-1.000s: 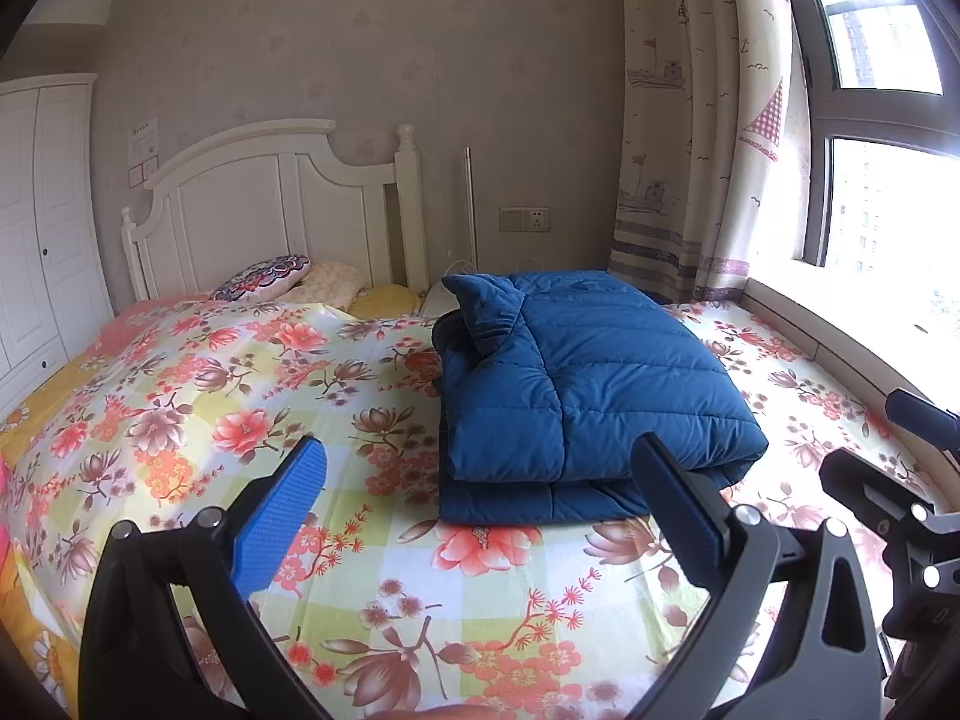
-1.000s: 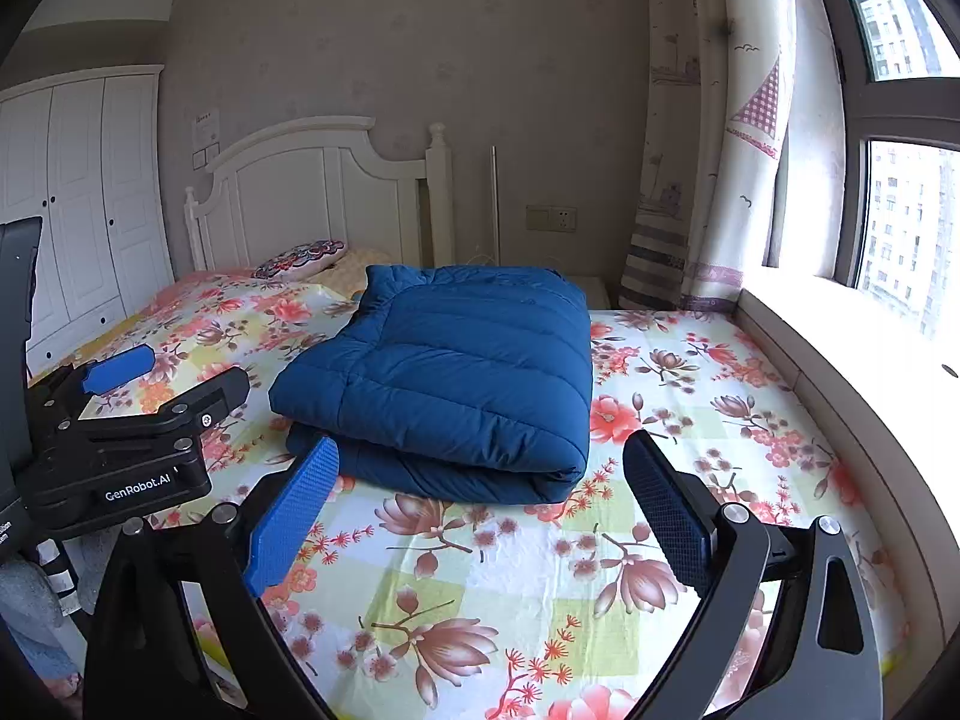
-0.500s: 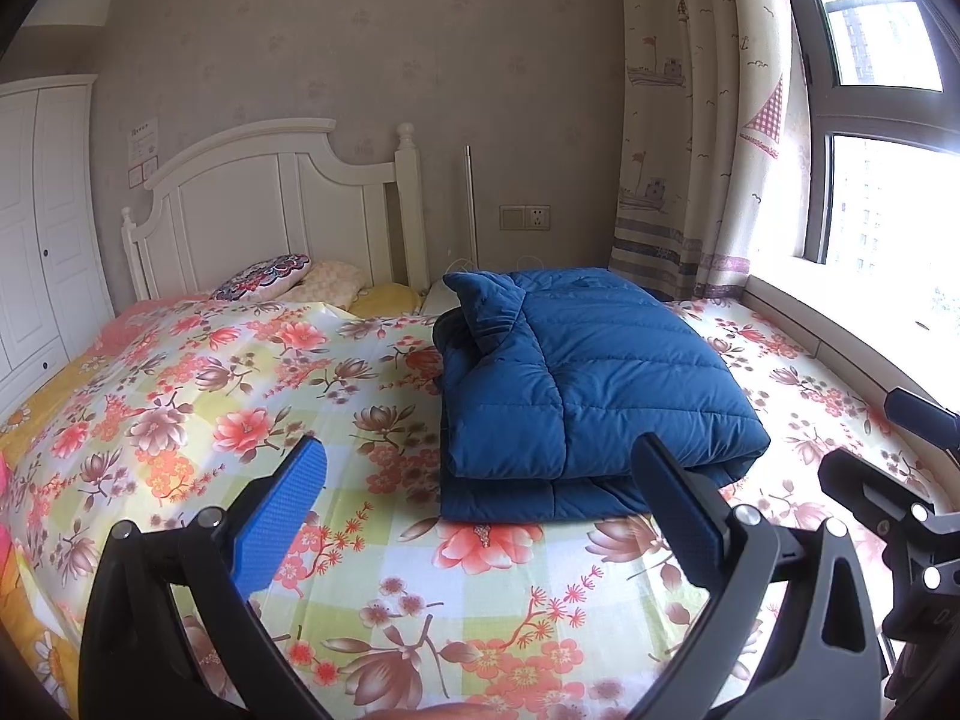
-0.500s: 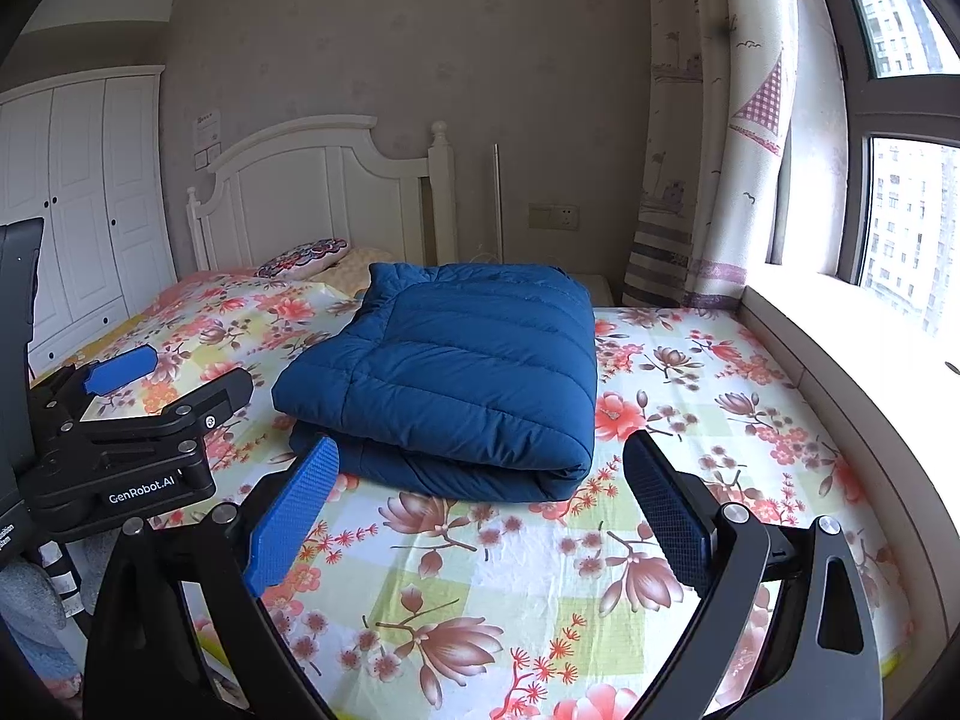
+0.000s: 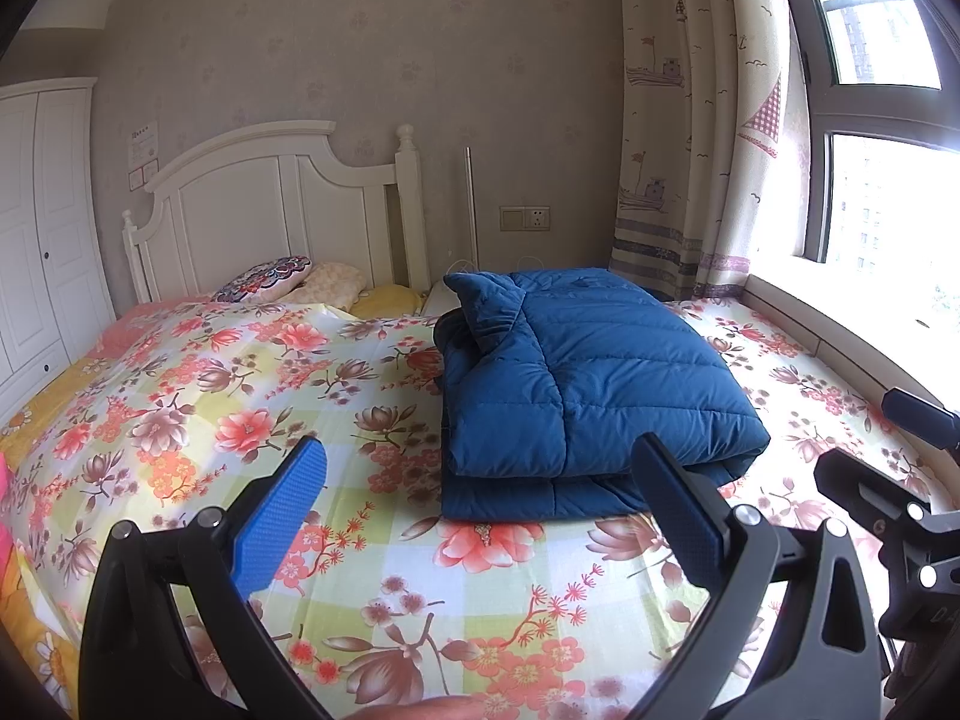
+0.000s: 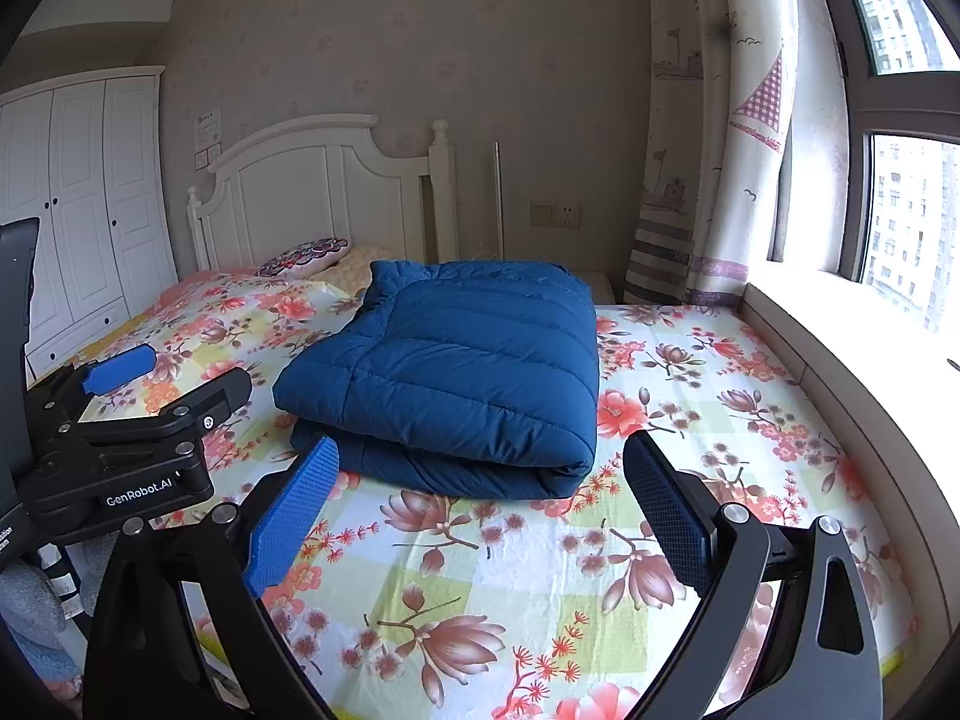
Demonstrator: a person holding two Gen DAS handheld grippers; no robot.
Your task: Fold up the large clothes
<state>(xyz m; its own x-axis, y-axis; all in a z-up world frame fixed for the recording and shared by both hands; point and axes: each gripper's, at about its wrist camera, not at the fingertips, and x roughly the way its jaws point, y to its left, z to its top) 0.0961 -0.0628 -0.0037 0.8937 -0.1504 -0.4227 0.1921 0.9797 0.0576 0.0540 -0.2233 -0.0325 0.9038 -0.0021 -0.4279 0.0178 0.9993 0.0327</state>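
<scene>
The folded down jacket [image 5: 588, 378] is deep blue with stitched quilt lines. The bedsheet [image 5: 252, 396] has pink, orange and brown flowers on white, yellow and pale green squares. At 11 o'clock, the headboard [image 5: 270, 204] and wardrobe [image 5: 42, 240] are white. The curtain [image 5: 690, 120] is cream with boats. The finger pads [image 5: 282, 516] are blue on black frames.

Looking at a home bedroom, pretty clearly: bed [image 5: 180, 420] wearing a floral sheet, white headboard [image 5: 270, 204] backing it, pillows [image 5: 270, 276] sitting up top, white wardrobe [image 6: 84, 192] standing left, patterned curtain [image 6: 708, 120] hanging by the window [image 6: 900, 210].
</scene>
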